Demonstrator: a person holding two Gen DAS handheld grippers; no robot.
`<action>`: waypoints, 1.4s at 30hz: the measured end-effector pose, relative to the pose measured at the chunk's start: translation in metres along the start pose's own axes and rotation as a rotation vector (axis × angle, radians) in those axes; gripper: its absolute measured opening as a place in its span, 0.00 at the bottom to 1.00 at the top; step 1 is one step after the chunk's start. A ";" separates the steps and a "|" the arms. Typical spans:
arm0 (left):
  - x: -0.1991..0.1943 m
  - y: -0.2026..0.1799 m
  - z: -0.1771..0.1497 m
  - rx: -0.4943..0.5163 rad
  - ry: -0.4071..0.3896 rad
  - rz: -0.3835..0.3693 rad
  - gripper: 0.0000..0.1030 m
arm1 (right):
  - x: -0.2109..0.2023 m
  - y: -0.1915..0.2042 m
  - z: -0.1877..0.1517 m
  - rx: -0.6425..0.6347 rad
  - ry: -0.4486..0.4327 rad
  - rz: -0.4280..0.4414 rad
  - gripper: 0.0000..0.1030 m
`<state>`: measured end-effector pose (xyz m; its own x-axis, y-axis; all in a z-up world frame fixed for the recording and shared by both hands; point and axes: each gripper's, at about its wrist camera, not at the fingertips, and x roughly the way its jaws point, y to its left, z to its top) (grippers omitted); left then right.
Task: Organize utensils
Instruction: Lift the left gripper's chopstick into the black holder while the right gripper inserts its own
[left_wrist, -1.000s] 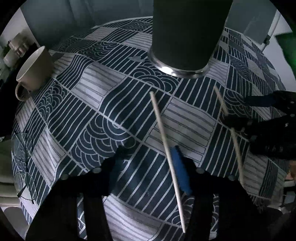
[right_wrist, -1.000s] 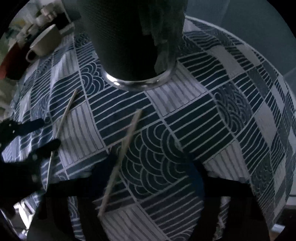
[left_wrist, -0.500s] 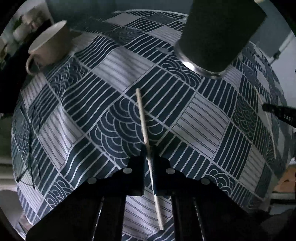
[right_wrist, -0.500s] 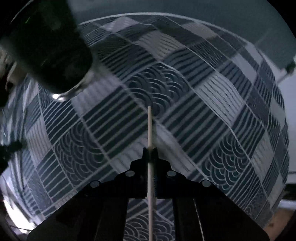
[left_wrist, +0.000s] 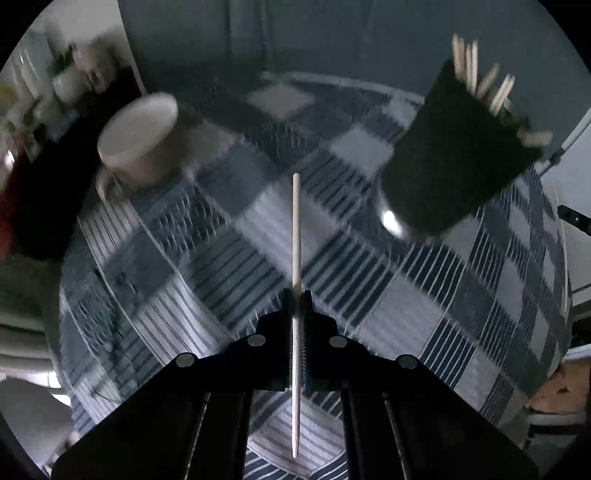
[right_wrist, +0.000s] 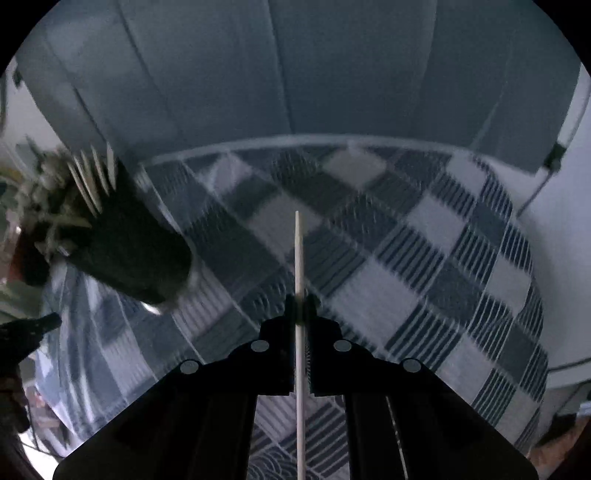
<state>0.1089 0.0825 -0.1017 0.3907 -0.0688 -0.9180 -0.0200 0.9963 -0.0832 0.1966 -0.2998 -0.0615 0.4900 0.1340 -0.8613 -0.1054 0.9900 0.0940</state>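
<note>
Now each tool carries one chopstick. The left tool (left_wrist: 296, 306) is clamped on a pale chopstick (left_wrist: 296, 236) that runs straight out between its two black fingers, well clear of the bench, with its tapered end pointing back under the tool. The right tool (right_wrist: 300, 308) pinches a second chopstick (right_wrist: 299, 254) the same way, lifted above the cloth. Both sticks are thin, round, smooth and light-coloured, probably wood or bamboo, so I judge them light but apt to swivel in a narrow grip.

The dark holder (left_wrist: 458, 162) stands on the bench ahead and to the right of the left tool; it is a matt black cylinder with a shiny metal base ring, and several pale sticks (left_wrist: 480, 79) already poke out of its top. From the right wrist the same holder (right_wrist: 129, 251) lies to the left. By my reading, pickup is done and dropping these two in remains.

A patchwork tablecloth (left_wrist: 424, 295) of navy and white stripes covers the round bench. A cream ceramic mug (left_wrist: 142, 142) sits at the far left.
</note>
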 end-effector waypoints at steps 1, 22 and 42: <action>-0.009 0.000 0.008 0.000 -0.024 -0.004 0.05 | -0.005 0.002 0.007 -0.003 -0.017 0.005 0.04; -0.122 -0.038 0.135 -0.048 -0.423 -0.226 0.05 | -0.093 0.087 0.106 -0.156 -0.331 0.191 0.05; -0.070 -0.085 0.137 0.037 -0.625 -0.418 0.05 | -0.045 0.121 0.118 -0.120 -0.478 0.424 0.05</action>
<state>0.2098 0.0094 0.0225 0.8090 -0.4106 -0.4205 0.2712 0.8956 -0.3527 0.2641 -0.1808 0.0471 0.7128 0.5447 -0.4418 -0.4566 0.8386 0.2971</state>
